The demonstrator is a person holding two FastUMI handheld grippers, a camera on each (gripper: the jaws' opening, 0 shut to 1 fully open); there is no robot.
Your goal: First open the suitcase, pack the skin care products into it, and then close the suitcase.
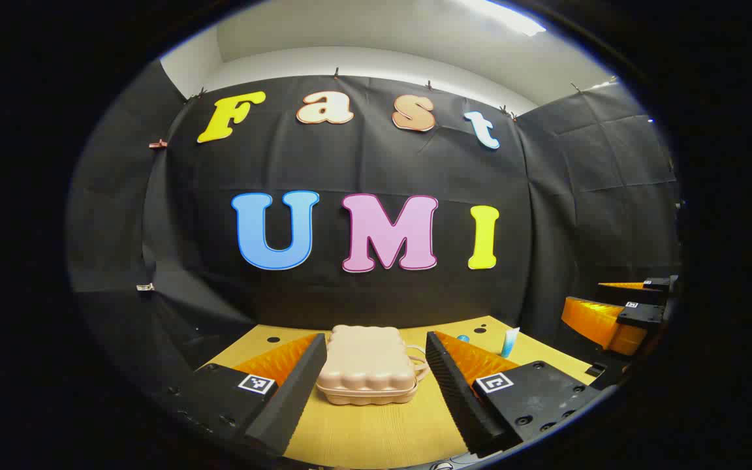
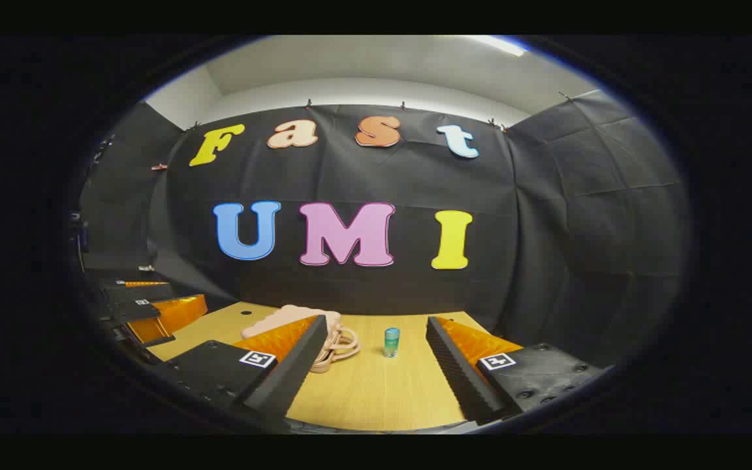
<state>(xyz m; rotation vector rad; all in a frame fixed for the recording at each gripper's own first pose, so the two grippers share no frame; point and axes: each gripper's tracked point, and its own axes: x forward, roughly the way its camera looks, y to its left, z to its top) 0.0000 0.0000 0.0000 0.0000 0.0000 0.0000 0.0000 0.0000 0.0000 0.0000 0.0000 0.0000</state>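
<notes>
A small beige suitcase (image 1: 368, 365) lies closed on the wooden table (image 1: 376, 431), its handle to the right. My left gripper (image 1: 376, 365) hangs open just short of it, a finger on either side of the case in view, not touching. In the right gripper view the suitcase (image 2: 324, 333) sits left of centre, partly behind my left finger. A teal skin care bottle (image 2: 391, 342) stands upright to its right, beyond my open right gripper (image 2: 376, 339). In the left gripper view a pale blue tube (image 1: 510, 342) stands at the right, beside the other gripper (image 1: 617, 313).
Black cloth walls close the booth behind and on both sides. A small blue item (image 1: 463, 338) peeks out behind my right finger in the left gripper view. The other gripper (image 2: 147, 307) hangs at the table's left edge in the right gripper view. Dark holes (image 1: 273, 339) dot the tabletop.
</notes>
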